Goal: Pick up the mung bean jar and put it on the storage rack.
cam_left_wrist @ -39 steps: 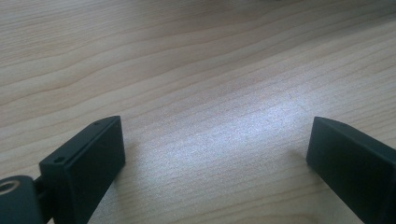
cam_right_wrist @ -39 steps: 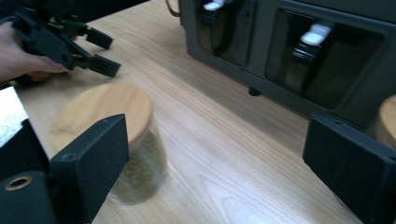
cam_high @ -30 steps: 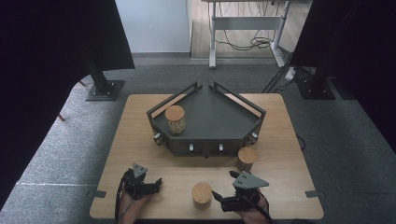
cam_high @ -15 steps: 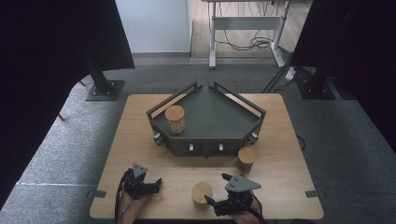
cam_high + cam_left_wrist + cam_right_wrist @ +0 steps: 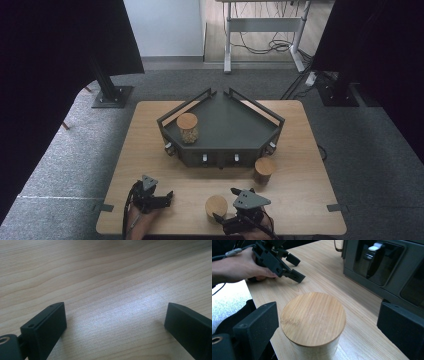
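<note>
Wooden jar lid [image 5: 313, 317] bears faint, seemingly unreadable marking.

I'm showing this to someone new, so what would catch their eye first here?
Probably the dark angular tray in the middle of the table, with a lidded jar standing in its left corner. Next, the near jar at the front edge, sitting between the open jaws of the right claw, untouched. A third jar stands before the tray's right front.
</note>
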Demonstrator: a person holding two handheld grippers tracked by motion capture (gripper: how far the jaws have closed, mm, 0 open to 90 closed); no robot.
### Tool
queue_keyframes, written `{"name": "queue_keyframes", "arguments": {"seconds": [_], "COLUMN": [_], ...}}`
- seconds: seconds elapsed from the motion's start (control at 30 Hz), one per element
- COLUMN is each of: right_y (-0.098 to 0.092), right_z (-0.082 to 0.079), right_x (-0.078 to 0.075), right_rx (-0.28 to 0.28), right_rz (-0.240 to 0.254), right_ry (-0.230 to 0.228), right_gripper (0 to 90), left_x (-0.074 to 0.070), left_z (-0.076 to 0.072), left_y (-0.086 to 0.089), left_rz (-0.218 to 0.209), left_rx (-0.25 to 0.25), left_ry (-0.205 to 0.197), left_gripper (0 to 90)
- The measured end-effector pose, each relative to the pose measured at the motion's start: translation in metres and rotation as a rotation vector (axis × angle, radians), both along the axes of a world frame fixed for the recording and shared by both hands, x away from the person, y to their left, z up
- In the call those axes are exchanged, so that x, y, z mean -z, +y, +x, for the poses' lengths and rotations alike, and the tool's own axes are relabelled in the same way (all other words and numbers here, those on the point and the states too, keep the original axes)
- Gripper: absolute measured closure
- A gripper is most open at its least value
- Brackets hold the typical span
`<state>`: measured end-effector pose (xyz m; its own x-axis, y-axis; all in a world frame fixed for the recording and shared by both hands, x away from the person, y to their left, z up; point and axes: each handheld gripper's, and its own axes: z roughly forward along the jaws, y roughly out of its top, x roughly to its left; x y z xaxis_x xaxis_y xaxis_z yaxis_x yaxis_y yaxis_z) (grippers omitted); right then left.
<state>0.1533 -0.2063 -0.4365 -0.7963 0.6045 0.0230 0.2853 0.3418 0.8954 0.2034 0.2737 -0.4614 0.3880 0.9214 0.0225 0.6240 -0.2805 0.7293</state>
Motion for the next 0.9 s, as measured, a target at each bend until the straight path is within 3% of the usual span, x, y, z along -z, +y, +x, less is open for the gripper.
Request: {"name": "queue_keyframes", "arguments": {"seconds": [0.27,0.9], "right_y": [0.012,0.026], "right_z": [-0.002,0.002], "right_x": [0.007,0.017], "right_rx": [-0.010,-0.032], "right_rz": [-0.034,-0.064], "right_ry": [-0.007,-0.023], "right_gripper": [3.1,5.8], "left_x": [0.000,0.000], "left_z": [0.000,0.000], "left_y": [0.001,0.001], "left_rz": [0.000,0.001], "left_rx": [0.002,0.002], "left_ry": [0.000,0.000], "left_gripper": [3.9,3.9]}}
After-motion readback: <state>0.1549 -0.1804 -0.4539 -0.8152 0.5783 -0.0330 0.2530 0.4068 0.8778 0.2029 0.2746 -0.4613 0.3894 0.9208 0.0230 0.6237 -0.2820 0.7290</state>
